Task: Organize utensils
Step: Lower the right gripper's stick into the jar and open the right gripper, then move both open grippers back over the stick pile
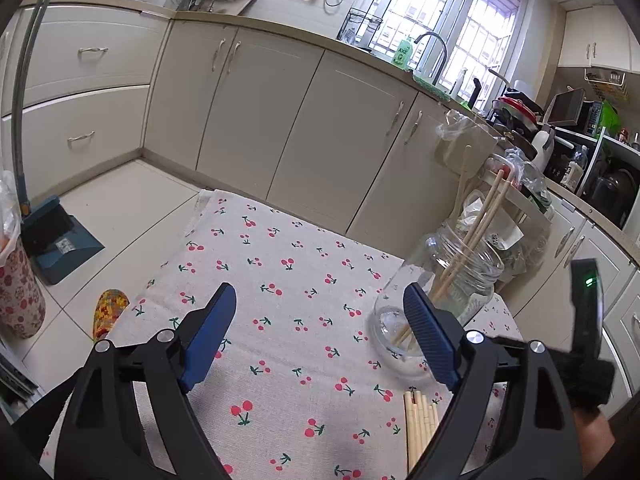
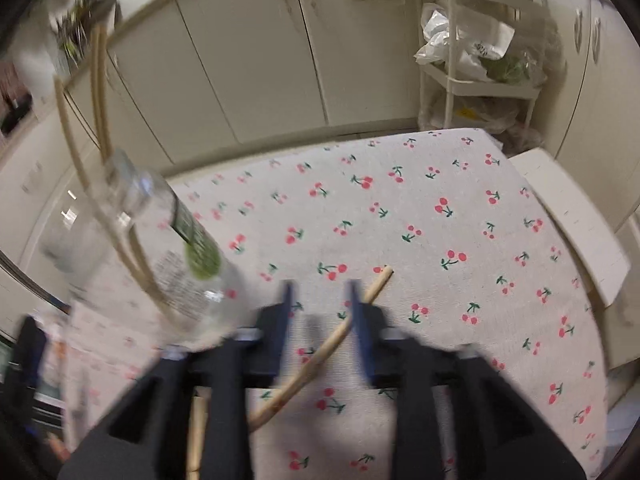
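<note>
Several chopsticks: upright in jar [image 1: 448,292], leaning toward its far rim; a wooden spoon handle [image 1: 464,184] rises with them
Loose chopsticks: bundle [image 1: 420,428] flat on cloth, near side of jar, partly behind left gripper's right finger
Single chopstick: one stick [image 2: 320,356] lies diagonally between right gripper's fingers, tip past the right finger; whether pinched or just resting on cloth cannot be told, view blurred
Jar: clear glass, standing on cloth at its right part in left view; in right view it sits at left [image 2: 160,248], green label showing, blurred
Left gripper [image 1: 320,332]: fingers spread wide, nothing between them; above cloth, jar just beyond its right finger
Right gripper [image 2: 320,304]: blue fingers part closed, narrow gap; grip state uncertain
Cloth [image 1: 280,280]: cherry print, covers table
Surroundings: cream cabinets [image 1: 260,112] behind table; blue dustpan [image 1: 60,236] on floor at left; white cart [image 2: 480,60] with bags beyond table in right view
</note>
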`<state>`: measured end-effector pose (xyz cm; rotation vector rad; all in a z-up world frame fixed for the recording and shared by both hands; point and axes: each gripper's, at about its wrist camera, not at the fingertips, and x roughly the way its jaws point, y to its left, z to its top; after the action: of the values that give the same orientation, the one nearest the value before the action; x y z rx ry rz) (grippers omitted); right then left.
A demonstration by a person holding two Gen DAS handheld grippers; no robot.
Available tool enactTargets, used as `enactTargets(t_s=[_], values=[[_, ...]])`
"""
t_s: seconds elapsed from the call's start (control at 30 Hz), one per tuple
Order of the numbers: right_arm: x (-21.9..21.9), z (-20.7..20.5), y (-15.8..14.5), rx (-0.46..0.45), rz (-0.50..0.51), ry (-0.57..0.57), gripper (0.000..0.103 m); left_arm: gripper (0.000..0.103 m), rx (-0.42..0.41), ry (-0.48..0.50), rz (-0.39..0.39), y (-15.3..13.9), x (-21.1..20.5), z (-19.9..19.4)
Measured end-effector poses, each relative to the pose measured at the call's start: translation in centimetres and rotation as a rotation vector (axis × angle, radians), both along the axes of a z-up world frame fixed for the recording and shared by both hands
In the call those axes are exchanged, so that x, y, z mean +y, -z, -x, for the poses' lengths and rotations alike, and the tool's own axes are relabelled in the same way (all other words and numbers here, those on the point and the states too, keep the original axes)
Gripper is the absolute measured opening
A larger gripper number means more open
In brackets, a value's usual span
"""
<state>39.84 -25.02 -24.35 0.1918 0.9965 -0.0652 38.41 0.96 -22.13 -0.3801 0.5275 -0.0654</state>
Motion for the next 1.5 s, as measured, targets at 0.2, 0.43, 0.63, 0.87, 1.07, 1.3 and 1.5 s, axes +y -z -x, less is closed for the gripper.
enactTargets(t_s=[0.2,0.43,0.63,0.87,1.07,1.3,1.5], values=[[-1.0,1.4,1.4,-0.010,0.047,0.007,0.022,0.082,0.005,0.003,-0.002,0.0,-0.1,-0.1],[-3.0,2.4,1.3,-0.043,-0.098,-0.065,0.005,0.083,0.016,0.002,0.005,0.4,-0.3,-0.3],[-4.0,4.6,-3.0,-0.207,-0.333,-0.063,0.005,0.083,0.018,0.004,0.002,0.5,-0.3,-0.3],[-2.2,3.8,-11.2,-0.520,-0.483,-0.077,0.005,0.083,0.021,0.004,0.005,0.4,-0.3,-0.3],[-0.7,-0.2,-13.5,-0.686,-0.512,-0.012,0.005,0.083,0.023,0.006,0.009,0.4,-0.4,-0.3],[-0.5,-3.4,-10.9,-0.716,-0.497,0.122,0.005,0.083,0.026,0.014,0.016,0.5,-0.5,-0.5],[-0.8,-3.6,-11.2,-0.786,-0.458,0.161,0.005,0.083,0.027,0.019,0.019,0.5,-0.6,-0.5]])
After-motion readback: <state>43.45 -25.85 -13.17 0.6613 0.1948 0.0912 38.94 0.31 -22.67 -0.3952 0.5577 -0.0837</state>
